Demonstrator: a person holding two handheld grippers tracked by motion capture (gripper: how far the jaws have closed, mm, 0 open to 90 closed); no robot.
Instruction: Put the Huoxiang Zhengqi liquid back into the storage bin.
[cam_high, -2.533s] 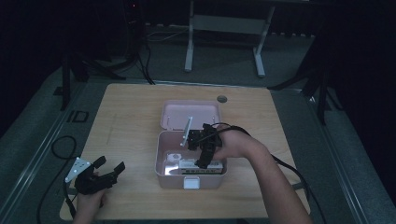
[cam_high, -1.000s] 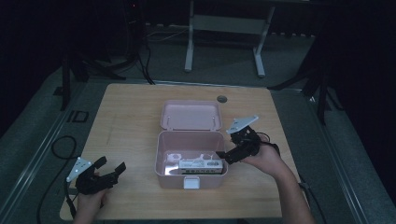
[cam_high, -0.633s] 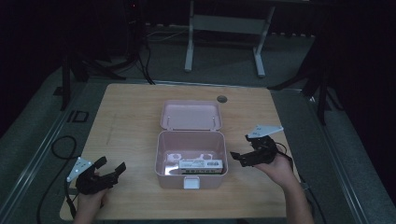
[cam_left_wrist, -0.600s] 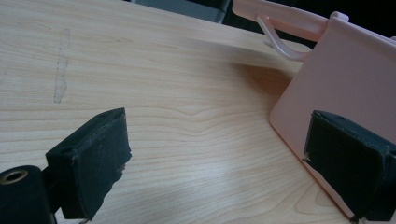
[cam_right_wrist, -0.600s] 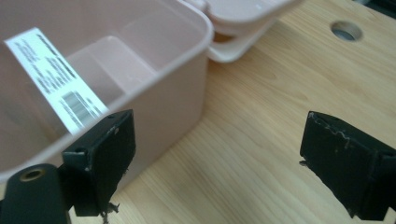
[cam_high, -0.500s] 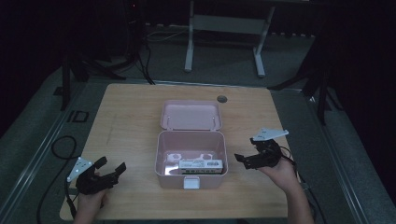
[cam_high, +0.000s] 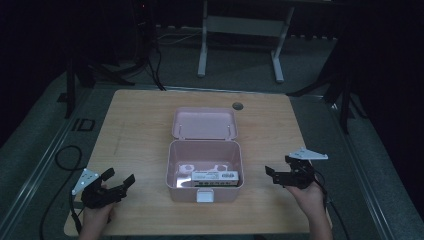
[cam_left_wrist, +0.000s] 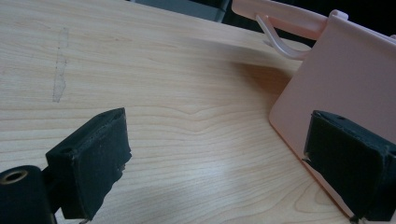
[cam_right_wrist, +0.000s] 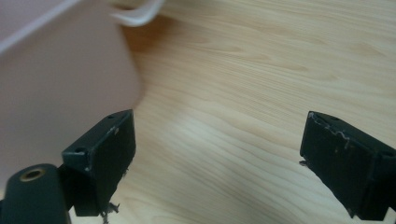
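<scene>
An open pink plastic box (cam_high: 205, 189) stands at the table's middle, its lid (cam_high: 204, 124) folded back flat behind it. A white labelled packet (cam_high: 215, 177) lies inside along the front wall. My right gripper (cam_high: 276, 167) is held to the right of the box, open and empty, jaws pointing at its side. In the right gripper view the gripper (cam_right_wrist: 224, 163) faces bare wood with the box wall (cam_right_wrist: 56, 79) at the left. My left gripper (cam_high: 119, 177) rests open near the front left corner. The left gripper view shows the gripper (cam_left_wrist: 219, 172) empty, with the box wall (cam_left_wrist: 345, 84) at the right.
The wooden table (cam_high: 140, 125) has a small round grommet (cam_high: 237, 106) behind the lid. A white latch (cam_high: 204, 195) sticks out at the box's front. Cables trail from both grippers. Dark floor and a white desk frame (cam_high: 240, 30) lie beyond the table.
My right gripper has come up out of the box and moved right, settling beside the box's right wall. The left gripper has stayed put.
</scene>
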